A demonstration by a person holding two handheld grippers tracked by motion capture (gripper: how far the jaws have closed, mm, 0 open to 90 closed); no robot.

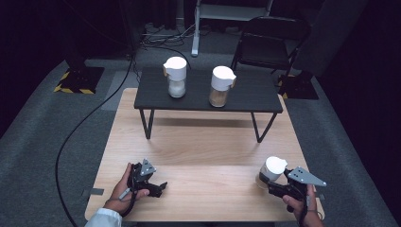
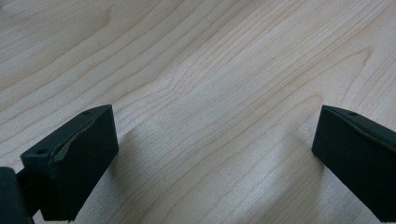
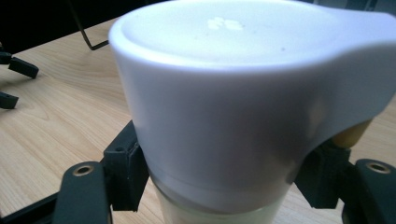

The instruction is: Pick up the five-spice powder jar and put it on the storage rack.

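Right gripper [image 1: 270, 185] is clamped on the white-lidded jar [image 1: 273, 171] at the wooden table's [image 1: 198, 142] near-right corner, pads just below the lid. Keep it upright and lift straight. Left gripper [image 1: 158, 188] idles near-left with jaws wide apart, holding nothing.

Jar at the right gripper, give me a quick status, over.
Right gripper shut on the jar, just under its white lid. Left gripper open over bare table. Nothing in the way.

The jar's [image 3: 243, 112] glass body is cut off at the bottom edge.
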